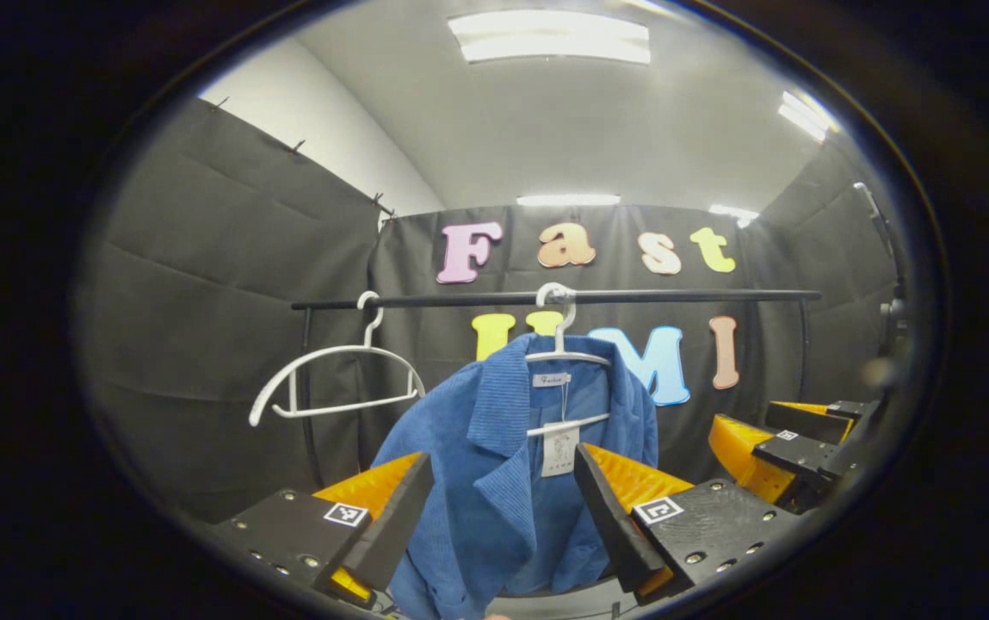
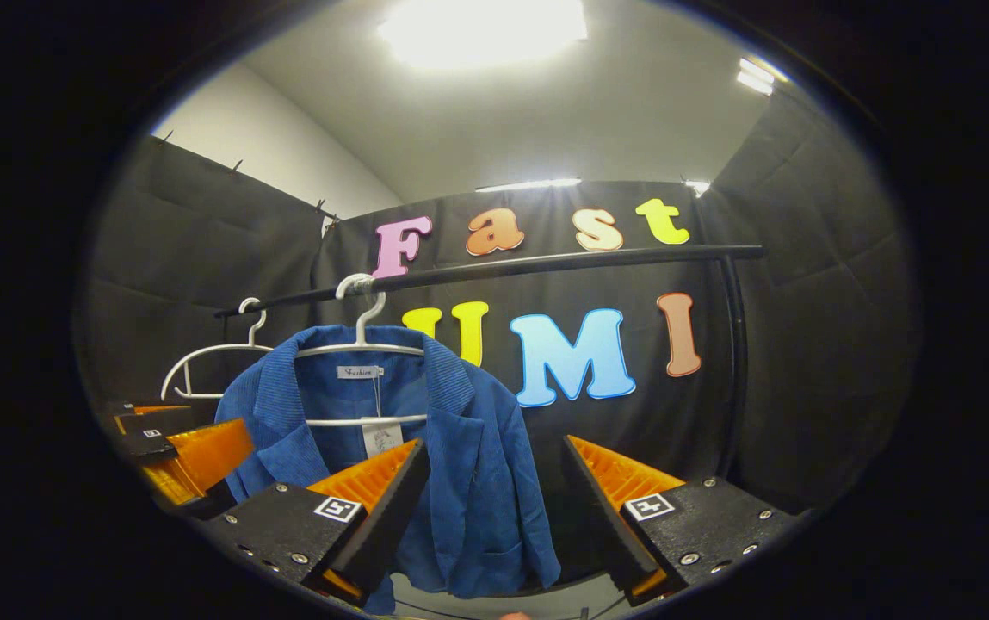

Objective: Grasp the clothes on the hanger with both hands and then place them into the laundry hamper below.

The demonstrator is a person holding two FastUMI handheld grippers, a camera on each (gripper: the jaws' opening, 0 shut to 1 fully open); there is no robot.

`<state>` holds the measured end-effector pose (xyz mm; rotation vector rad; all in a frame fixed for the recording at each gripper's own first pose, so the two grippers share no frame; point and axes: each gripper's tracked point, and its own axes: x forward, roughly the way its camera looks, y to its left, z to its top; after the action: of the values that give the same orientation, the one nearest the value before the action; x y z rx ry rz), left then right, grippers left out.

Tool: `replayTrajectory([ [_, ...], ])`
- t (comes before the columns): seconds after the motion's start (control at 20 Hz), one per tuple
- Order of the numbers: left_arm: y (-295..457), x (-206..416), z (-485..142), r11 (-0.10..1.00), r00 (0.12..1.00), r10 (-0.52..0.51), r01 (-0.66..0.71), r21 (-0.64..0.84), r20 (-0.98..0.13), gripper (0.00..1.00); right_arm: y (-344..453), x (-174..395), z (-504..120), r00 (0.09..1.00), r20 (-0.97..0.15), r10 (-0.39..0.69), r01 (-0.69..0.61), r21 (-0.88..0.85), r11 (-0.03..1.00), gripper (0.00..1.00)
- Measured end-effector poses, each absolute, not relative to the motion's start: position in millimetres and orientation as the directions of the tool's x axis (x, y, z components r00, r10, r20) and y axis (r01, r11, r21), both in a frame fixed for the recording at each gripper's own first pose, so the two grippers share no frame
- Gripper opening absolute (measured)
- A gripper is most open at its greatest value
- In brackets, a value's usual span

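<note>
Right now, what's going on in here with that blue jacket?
A person is holding a gripper in each hand in front of a blue jacket hanging on a white hanger from a black rail. The left gripper and the right gripper both have their jaws open and neither touches the fabric yet. A second hanger hangs bare beside the jacket. So the jacket is still on its hanger, not yet grasped.

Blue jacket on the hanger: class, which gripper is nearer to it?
Left. The left gripper frames the blue jacket between open fingers; the right gripper sits off its right side.
</note>
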<state>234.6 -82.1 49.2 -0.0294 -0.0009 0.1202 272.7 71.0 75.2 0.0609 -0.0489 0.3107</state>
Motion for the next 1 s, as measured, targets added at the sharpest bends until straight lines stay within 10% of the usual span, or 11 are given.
replayTrajectory([
  [1.0,-68.9,319.8,-42.6,0.946,0.938,0.325,-0.320,0.056,-0.123,1.00,146.7,363.3,10.5,0.842,-0.019,0.539,-0.537,0.068,0.841,0.95],
])
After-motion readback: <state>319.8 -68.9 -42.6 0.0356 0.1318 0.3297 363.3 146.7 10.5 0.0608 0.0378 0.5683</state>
